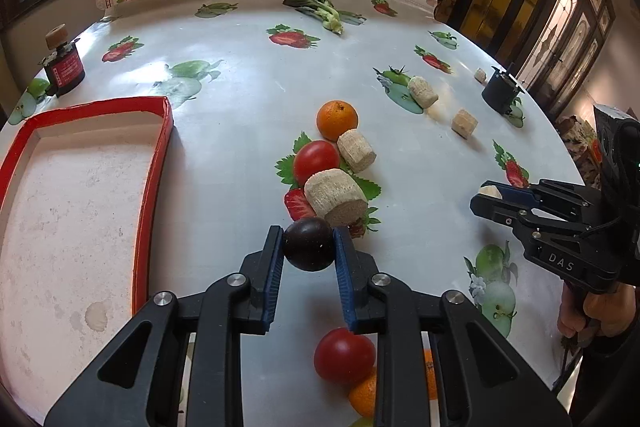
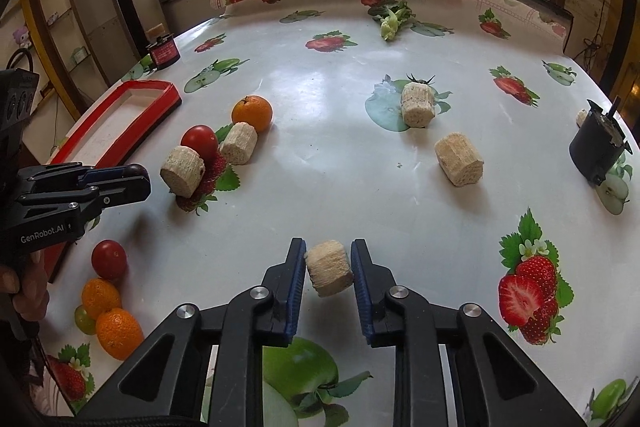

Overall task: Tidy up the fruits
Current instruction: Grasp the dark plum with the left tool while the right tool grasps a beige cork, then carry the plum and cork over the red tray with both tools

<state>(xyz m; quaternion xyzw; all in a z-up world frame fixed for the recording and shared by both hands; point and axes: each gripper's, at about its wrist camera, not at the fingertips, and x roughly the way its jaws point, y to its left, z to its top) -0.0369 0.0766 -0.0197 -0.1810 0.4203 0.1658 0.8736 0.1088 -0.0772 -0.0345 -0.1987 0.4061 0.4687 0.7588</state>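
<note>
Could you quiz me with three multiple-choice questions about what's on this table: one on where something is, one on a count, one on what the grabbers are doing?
1. Where does the red-rimmed tray lie as seen from the left gripper?
A. to its left
B. to its right
C. under the window sill

2. How many oranges show in the right wrist view?
A. one
B. three
C. five

3. What is the right gripper doing?
A. standing open over bare cloth
B. shut on a pale fibrous chunk
C. shut on a tomato

Answers:
1. A, the tray fills the left side of that view.
2. B, one by the far tomato, two near the front.
3. B, its pads press the pale fibrous chunk.
</note>
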